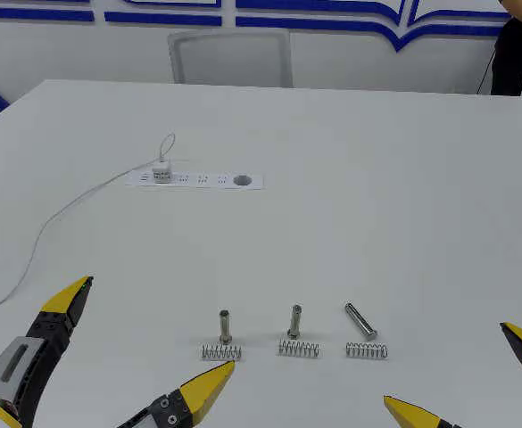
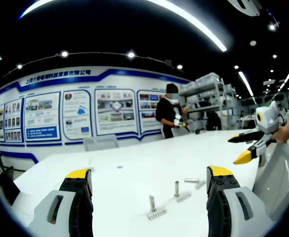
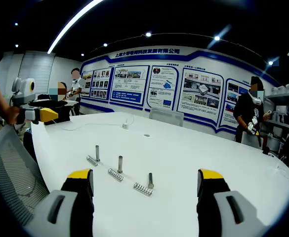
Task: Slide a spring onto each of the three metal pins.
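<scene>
Three metal pins stand in a row near the table's front edge: left pin, middle pin, and right pin, which lies slanted. A loose spring lies in front of each: left spring, middle spring, right spring. My left gripper is open at the lower left, short of the left spring. My right gripper is open at the lower right, beside the right spring. Both hold nothing. The left gripper view has the pins ahead, and the right gripper view shows pins and springs.
A flush socket panel with a white plug and a cable trailing left sits mid-table. A grey chair stands at the far edge. A person works at shelves beyond the table.
</scene>
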{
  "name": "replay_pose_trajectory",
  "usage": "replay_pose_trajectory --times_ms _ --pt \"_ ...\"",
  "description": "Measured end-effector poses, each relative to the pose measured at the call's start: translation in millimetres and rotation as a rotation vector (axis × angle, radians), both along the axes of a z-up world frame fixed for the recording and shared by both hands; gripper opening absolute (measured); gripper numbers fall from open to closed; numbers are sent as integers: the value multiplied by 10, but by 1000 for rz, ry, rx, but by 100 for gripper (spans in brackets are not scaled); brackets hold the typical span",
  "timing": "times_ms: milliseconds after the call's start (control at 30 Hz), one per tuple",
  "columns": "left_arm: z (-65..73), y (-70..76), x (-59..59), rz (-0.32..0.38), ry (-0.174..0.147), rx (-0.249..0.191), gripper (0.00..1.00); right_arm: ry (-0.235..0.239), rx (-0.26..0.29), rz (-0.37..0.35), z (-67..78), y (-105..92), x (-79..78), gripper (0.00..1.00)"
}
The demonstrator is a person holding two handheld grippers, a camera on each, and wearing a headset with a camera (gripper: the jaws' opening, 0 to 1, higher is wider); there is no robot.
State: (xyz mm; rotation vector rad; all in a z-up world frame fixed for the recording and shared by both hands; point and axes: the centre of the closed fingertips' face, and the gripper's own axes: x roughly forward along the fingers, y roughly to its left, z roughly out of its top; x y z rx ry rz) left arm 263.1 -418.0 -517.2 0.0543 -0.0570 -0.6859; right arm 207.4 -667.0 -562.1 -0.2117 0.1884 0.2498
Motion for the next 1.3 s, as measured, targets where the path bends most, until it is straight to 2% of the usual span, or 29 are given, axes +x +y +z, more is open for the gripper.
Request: replay_pose_trajectory --times_ms 100,200,300,400,500,1000,1067,1167,1300 --pt "6 -13 -10 -5 -8 4 98 2 -5 6 -12 4 -3 87" --pt "-7 -37 -25 -15 -7 15 98 -15 -24 2 19 -6 -3 87" --pt "-13 -49 -28 -18 -9 24 98 -10 -3 0 16 -8 0 87" --pt "-26 -42 -24 -16 -6 30 97 -8 -12 -2 5 -22 0 87" --pt "-30 -38 -19 -13 -5 31 98 -31 -23 -7 45 -35 7 88" --pt "-93 -33 -12 -10 24 38 97 -6 -37 -6 -3 -34 -4 88" --pt "-90 -37 -16 -14 23 38 97 -3 -50 0 -17 -28 -2 88" --pt "-100 -57 -30 -23 20 54 97 30 -114 12 -94 -15 -11 88" --pt "-114 -68 -37 -28 23 68 97 46 -108 17 -114 1 -18 87"
